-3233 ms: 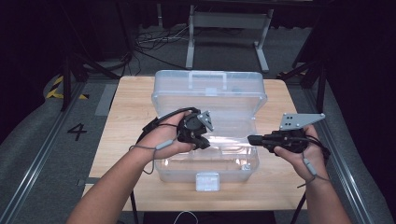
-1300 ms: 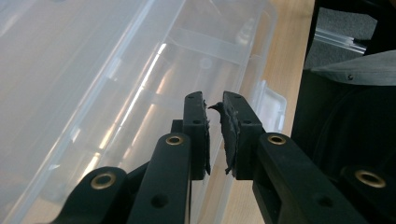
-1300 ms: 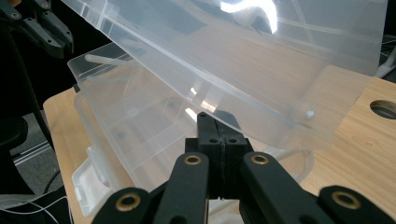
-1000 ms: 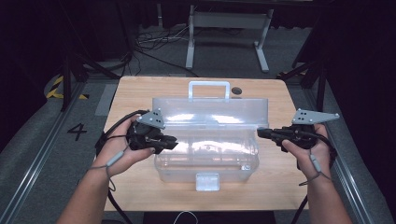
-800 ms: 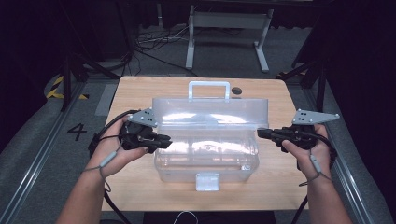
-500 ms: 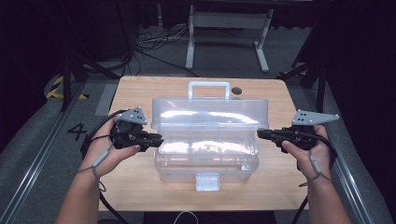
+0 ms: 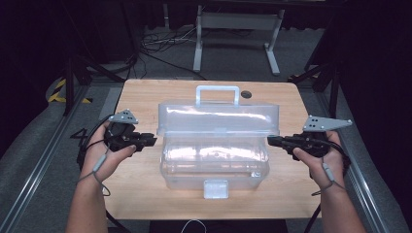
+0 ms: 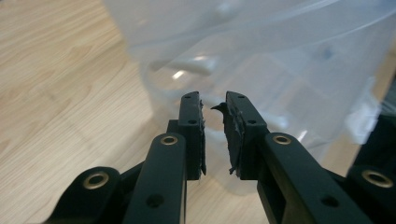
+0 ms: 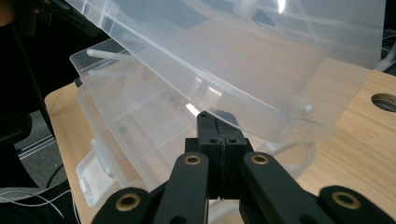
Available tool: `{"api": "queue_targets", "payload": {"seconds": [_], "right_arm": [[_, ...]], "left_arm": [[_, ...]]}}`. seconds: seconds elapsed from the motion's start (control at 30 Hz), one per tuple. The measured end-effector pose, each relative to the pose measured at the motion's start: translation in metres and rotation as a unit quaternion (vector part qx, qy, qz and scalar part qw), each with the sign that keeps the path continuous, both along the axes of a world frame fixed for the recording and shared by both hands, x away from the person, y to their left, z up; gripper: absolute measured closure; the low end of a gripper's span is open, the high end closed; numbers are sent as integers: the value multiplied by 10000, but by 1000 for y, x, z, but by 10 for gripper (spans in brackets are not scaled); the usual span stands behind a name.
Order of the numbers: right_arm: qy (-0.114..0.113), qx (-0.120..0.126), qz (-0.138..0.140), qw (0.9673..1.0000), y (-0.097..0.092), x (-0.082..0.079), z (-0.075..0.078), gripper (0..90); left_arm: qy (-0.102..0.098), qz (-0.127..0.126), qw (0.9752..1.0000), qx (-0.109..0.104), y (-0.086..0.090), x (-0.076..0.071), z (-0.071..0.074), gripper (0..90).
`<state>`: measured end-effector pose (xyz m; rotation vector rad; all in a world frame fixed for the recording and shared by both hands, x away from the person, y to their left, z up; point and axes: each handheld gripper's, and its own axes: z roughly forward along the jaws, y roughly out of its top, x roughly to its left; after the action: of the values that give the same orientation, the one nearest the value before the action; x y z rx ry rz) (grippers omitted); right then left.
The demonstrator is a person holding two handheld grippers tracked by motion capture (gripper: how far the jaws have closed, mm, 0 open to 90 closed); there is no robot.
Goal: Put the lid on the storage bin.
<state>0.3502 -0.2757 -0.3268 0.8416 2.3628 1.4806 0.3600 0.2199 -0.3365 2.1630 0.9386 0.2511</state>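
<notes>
Clear, rectangular plastic storage box (image 7: 214,160) at the middle of the pale wooden table (image 7: 145,194), hinged lid (image 7: 218,116) tilted part-way open with its white carry handle (image 7: 217,92) toward the far edge and a white latch (image 7: 215,189) on the near wall. Left gripper (image 7: 150,141) just beside the box's left end, jaws slightly spread with a narrow gap and holding nothing. Right gripper (image 7: 271,140) at the box's right end just under the lid's edge, jaws pressed together, empty.
</notes>
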Motion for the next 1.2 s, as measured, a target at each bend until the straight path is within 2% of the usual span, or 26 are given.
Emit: {"api": "queue_targets", "payload": {"seconds": [0.17, 0.47, 0.5, 0.6, 0.9, 1.2], "right_arm": [[17, -8, 8, 10000, 0, 0, 0, 900], [46, -65, 38, 10000, 0, -1, -1, 900], [66, -67, 46, 9999, 0, -1, -1, 900], [87, -87, 62, 9999, 0, -2, -1, 900], [154, -184, 104, 9997, 0, -3, -2, 900], [223, -273, 151, 9993, 0, -4, -3, 900]], "left_arm": [[74, 182, 9998, -62, 4, 5, -7, 764], [167, 535, 9984, 5, 16, 13, -21, 743], [173, 590, 9981, -55, 18, 15, -25, 723], [169, 620, 9979, -98, 20, 17, -31, 702], [168, 623, 9979, -55, 23, 22, -42, 669], [425, 678, 9968, 67, 28, 25, -58, 650]]}}
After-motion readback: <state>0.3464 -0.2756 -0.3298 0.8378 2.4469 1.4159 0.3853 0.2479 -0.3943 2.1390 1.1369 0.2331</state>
